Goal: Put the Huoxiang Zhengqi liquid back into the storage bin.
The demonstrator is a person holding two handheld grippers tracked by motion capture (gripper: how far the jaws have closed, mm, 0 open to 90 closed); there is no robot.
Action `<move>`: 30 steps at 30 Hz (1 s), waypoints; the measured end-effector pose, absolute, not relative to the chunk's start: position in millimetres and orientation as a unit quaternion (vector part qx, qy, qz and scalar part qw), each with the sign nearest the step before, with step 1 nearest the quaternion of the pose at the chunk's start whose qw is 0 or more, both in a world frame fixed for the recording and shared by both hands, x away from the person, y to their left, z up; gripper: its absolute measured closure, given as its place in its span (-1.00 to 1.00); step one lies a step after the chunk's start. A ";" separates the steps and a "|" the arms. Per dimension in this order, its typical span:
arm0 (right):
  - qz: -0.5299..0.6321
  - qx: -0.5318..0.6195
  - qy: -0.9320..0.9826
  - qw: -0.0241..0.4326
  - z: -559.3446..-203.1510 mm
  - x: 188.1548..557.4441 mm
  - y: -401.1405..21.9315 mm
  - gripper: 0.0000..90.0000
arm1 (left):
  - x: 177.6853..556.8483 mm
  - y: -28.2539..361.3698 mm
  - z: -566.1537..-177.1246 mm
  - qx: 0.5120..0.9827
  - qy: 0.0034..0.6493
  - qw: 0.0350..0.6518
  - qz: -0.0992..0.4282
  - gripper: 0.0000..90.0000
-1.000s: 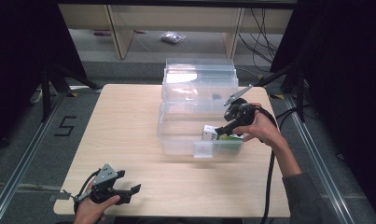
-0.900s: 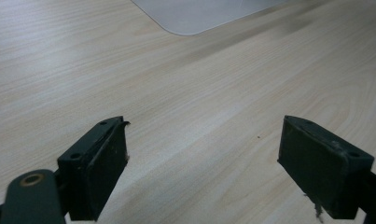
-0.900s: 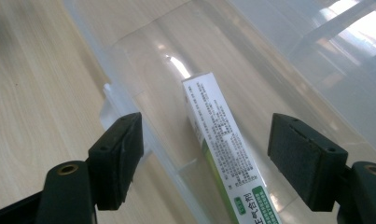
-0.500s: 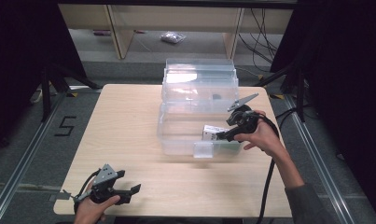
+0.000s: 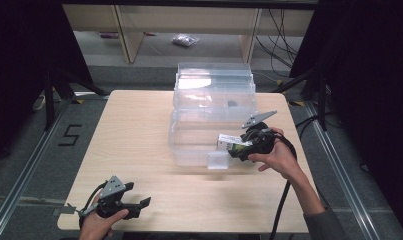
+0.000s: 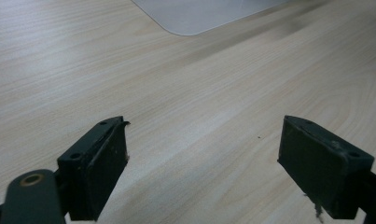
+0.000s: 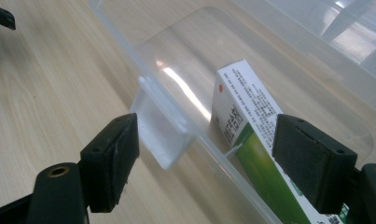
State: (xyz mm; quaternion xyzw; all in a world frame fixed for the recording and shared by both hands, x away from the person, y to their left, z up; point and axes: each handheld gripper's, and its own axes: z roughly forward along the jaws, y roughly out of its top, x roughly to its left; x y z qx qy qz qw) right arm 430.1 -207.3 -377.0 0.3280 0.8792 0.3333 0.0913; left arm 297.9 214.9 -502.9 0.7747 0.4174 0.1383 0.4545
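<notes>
A clear plastic bin (image 5: 189, 150) stands mid-table with its lid tipped back. A white and green carton (image 5: 230, 140) leans inside the bin's front right part. My right gripper (image 5: 235, 150) reaches over that front wall. In the right gripper view its jaws have just been opening and stand wide, my right gripper (image 7: 209, 128) straddling the front wall and its latch tab (image 7: 160, 126). The carton (image 7: 248, 107) lies between the jaws by the right one, and the left pad is clear of it. My left gripper (image 5: 141, 206) rests open near the table's front left, and the left gripper view has my left gripper (image 6: 202, 135) over bare wood.
The wooden table (image 5: 134, 125) has free room left of the bin. The bin's lid (image 5: 214, 80) rises at the back. A corner of clear plastic (image 6: 199, 16) lies ahead of the left gripper. A cable (image 5: 284, 200) trails from the right gripper. Shelves stand beyond the table.
My right hand has moved toward the table's near side and sunk a little, bringing the carton lower into the bin's front. The left hand has stayed where it was.
</notes>
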 end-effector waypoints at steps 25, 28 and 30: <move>0.368 0.302 0.874 0.097 -382.3 398.4 -202.0 -0.49 | 297.9 215.1 -502.8 0.774 0.418 0.456 0.138 -0.67; 0.372 0.301 0.873 0.096 -382.6 394.0 -202.4 -0.49 | 297.8 215.0 -502.7 0.773 0.418 0.456 0.138 -0.67; 0.375 0.299 0.873 0.093 -383.7 391.2 -202.6 -0.49 | 297.8 215.1 -502.7 0.773 0.418 0.456 0.138 -0.67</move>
